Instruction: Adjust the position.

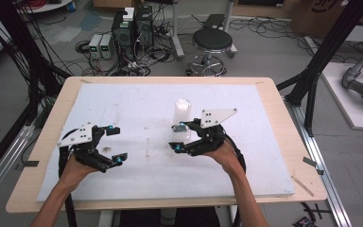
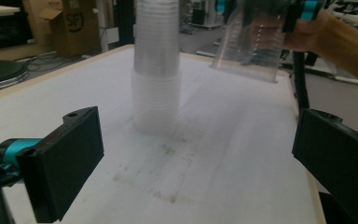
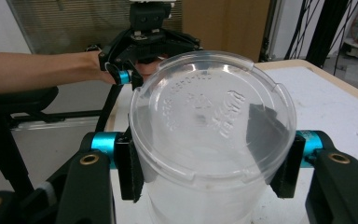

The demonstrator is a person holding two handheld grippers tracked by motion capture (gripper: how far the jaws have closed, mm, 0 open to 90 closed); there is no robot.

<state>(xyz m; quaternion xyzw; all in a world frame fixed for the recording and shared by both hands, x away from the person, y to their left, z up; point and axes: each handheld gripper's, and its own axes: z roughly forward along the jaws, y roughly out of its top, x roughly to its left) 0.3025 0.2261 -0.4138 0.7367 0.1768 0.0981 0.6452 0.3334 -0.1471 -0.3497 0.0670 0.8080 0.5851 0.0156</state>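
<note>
1. I work at a desk [image 1: 283,142] covered by a white foam sheet [image 1: 137,109]; a tall stack of clear plastic cups [image 2: 157,70] stands upright on the sheet, and I use it as my landmark.
2. My right tool [image 1: 180,135] is closed on one clear plastic cup [image 3: 209,140], a pad pressing each side of its wall.
3. That cup is tilted, its base turned toward the right tool's camera, and it hangs in the air just beside the stack and apart from it.
4. My left tool [image 1: 115,144] is well to the left of the stack, its jaws spread wide with nothing between them.
5. Brownish smudges [image 2: 163,172] mark the sheet between my left tool and the stack.
</note>
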